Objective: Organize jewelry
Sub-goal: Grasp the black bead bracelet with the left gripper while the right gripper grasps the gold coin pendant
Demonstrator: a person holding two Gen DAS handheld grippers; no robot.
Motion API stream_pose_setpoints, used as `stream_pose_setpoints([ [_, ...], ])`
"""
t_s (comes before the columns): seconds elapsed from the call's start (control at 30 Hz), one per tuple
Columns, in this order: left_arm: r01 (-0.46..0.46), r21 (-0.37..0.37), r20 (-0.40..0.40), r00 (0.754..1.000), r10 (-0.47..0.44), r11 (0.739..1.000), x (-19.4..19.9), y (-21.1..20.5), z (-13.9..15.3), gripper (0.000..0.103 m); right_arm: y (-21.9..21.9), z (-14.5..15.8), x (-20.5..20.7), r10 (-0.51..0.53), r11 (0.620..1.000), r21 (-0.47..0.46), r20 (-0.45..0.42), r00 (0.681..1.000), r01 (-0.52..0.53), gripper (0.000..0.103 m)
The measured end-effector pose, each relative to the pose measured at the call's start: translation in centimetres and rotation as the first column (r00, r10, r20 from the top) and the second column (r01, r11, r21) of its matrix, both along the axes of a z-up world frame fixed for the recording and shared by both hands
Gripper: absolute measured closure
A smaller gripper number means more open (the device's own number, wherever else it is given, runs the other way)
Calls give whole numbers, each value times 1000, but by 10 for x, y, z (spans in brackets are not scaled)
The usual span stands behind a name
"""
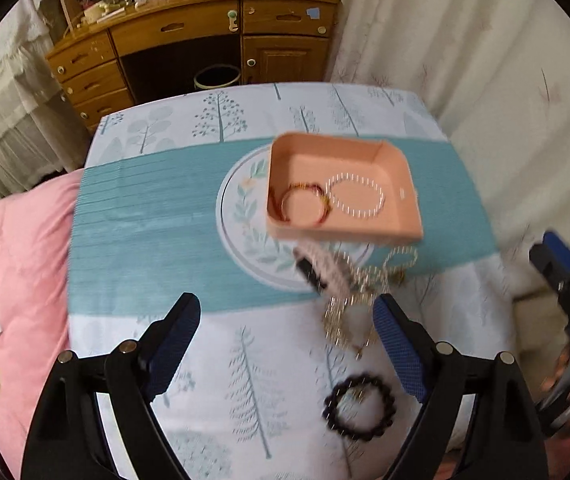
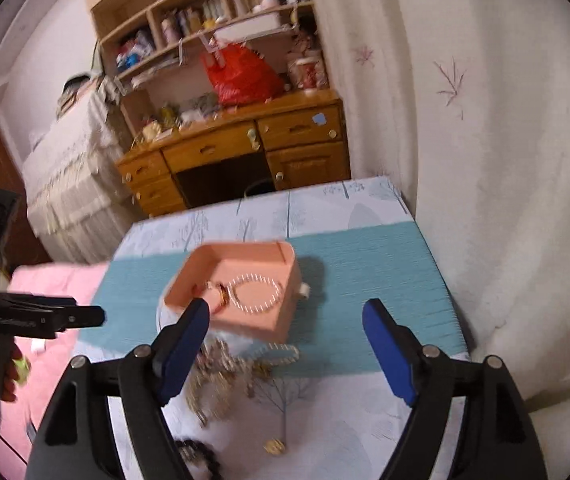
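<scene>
A pink open box (image 1: 365,232) stands on a round plate (image 1: 237,216) on the table and holds a red bracelet (image 1: 305,200) and a white bead bracelet (image 1: 357,196). In front of it lies a heap of gold chains (image 1: 349,304) and a black bead bracelet (image 1: 359,404). My left gripper (image 1: 289,344) is open and empty above the near cloth, left of the chains. In the right wrist view the box (image 2: 269,320) sits ahead, the chains (image 2: 221,372) lie below it, and my right gripper (image 2: 285,344) is open and empty.
A tree-print cloth with a teal band (image 1: 145,232) covers the table. A pink quilt (image 1: 5,280) lies left. A wooden desk (image 1: 189,40) and a bin (image 1: 217,76) stand beyond. A curtain (image 2: 505,160) hangs right. A small gold piece (image 2: 275,447) lies near.
</scene>
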State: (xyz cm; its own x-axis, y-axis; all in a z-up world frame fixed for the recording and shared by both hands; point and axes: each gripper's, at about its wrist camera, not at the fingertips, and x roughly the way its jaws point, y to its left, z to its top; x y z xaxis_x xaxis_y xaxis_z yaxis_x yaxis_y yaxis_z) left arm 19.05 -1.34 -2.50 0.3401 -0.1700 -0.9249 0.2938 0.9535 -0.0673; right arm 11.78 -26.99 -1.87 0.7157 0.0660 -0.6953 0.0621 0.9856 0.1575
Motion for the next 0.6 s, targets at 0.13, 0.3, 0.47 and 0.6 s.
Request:
stream_pose_setpoints([
  [0.13, -10, 55, -32, 999, 11, 998, -33, -6, -13, 16, 5, -10, -12, 98, 989, -105, -54, 994, -103, 23],
  [0.3, -34, 36, -82, 996, 37, 999, -74, -11, -41, 14, 13, -29, -28, 226, 962, -124, -142, 964, -244, 22],
  [0.47, -68, 6, -141, 988, 68, 998, -111, -16, -82, 14, 22, -56, -36, 288, 930, -149, -272, 918, -336, 22],
  [0.6, -128, 6, -196, 972, 127, 992, -127, -13, -110, 14, 29, -78, -46, 349, 909, -116, -315, 882, -401, 22],
])
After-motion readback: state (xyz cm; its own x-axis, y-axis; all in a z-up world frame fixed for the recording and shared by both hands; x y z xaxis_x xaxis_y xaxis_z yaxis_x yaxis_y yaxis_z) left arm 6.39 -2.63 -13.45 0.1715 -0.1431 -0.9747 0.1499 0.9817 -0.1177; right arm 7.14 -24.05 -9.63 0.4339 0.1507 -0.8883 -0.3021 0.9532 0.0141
